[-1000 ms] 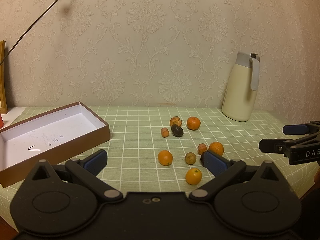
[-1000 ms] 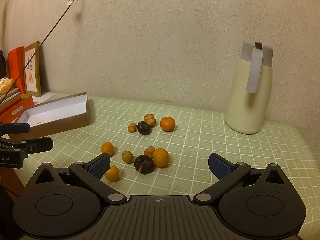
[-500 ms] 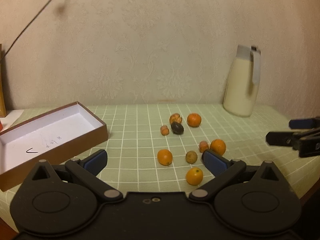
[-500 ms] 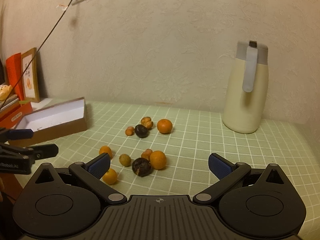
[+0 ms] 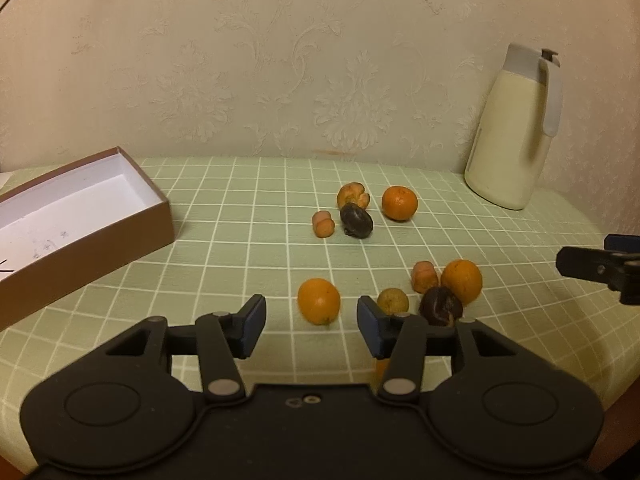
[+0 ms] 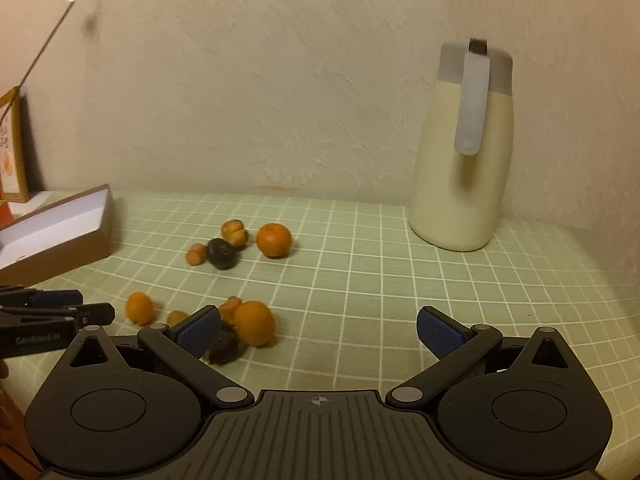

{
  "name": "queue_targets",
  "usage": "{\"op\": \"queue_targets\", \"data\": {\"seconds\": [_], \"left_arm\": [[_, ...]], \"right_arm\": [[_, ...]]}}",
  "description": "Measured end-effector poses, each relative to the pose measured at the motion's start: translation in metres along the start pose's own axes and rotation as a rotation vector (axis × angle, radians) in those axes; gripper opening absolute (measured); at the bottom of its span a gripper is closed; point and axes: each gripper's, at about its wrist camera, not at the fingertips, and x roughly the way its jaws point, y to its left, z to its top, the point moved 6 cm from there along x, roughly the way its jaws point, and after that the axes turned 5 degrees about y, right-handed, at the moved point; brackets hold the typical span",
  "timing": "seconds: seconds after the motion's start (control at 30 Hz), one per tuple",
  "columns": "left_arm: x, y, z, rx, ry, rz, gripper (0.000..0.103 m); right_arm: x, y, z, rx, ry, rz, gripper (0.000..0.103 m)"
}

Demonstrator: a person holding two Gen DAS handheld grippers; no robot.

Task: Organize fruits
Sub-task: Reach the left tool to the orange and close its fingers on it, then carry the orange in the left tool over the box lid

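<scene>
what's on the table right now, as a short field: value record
surface: green checked tablecloth
container: open brown box, white inside, no fruit seen in it
fruit: all loose on the cloth, nearest orange
far cluster: orange beside dark fruit
other: cream jug
left gripper: jaws closing, nothing between them
right gripper: jaws open

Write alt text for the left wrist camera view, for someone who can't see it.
The left tongs are closing just short of an orange, not yet touching it, on a green checked tablecloth. More small fruits lie beyond, an open brown box at left, a cream jug at right.
</scene>
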Motion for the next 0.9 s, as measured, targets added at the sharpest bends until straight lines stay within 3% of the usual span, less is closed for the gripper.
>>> {"op": "queue_targets", "data": {"seconds": [0.43, 0.63, 0.67, 0.9], "left_arm": [[0.046, -0.006, 0.001, -0.001, 0.067, 0.035, 0.041], [0.055, -0.009, 0.001, 0.009, 0.068, 0.063, 0.032], [0.055, -0.008, 0.001, 0.006, 0.063, 0.065, 0.021], [0.043, 0.000, 0.002, -0.021, 0.052, 0.059, 0.021]], "right_arm": [[0.057, -0.014, 0.000, 0.018, 0.093, -0.041, 0.103], [0.070, -0.012, -0.001, 0.014, 0.121, -0.025, 0.103], [0.070, -0.012, -0.001, 0.014, 0.120, -0.025, 0.103], [0.064, -0.016, 0.000, 0.053, 0.107, -0.002, 0.103]]}}
